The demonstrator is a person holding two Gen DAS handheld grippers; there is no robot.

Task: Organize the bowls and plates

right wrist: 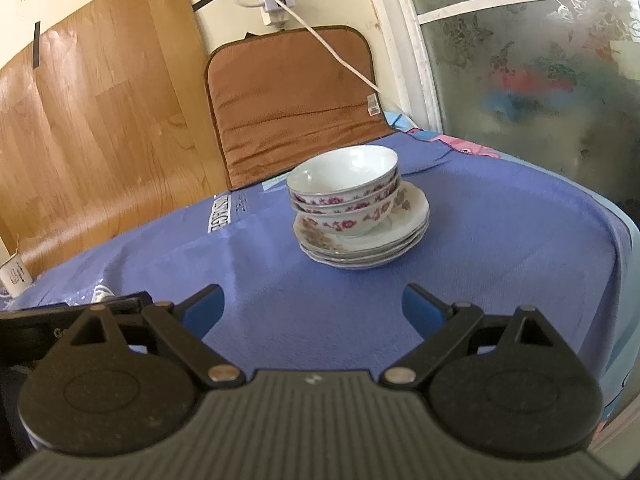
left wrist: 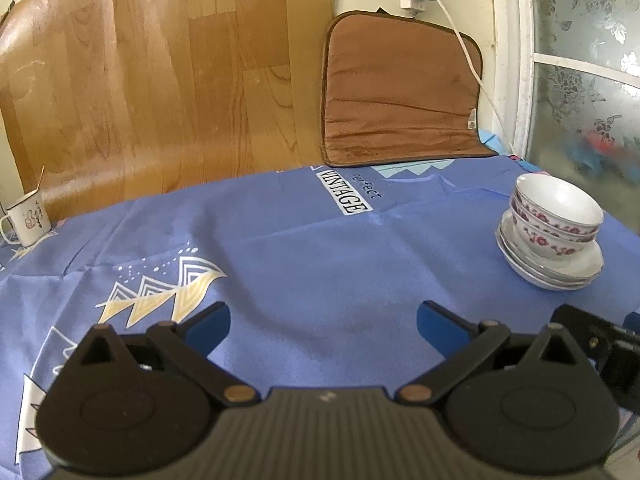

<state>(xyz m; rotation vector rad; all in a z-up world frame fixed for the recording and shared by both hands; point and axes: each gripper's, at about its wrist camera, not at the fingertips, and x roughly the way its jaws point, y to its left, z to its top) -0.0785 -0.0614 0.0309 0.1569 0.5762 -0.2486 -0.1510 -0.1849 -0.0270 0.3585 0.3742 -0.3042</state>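
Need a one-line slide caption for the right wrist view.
Open right gripper faces nested floral bowls stacked on a pile of plates on the blue tablecloth.

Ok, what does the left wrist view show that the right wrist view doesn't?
Only the left wrist view shows the mountain print on the cloth and the whole enamel mug.

Only the right wrist view shows the floral pattern on the top plate and the pink fabric at the table's far corner.

Both show the stacked floral bowls on the plate stack, the blue tablecloth, the brown cushion, and an open, empty gripper: left gripper, right gripper.
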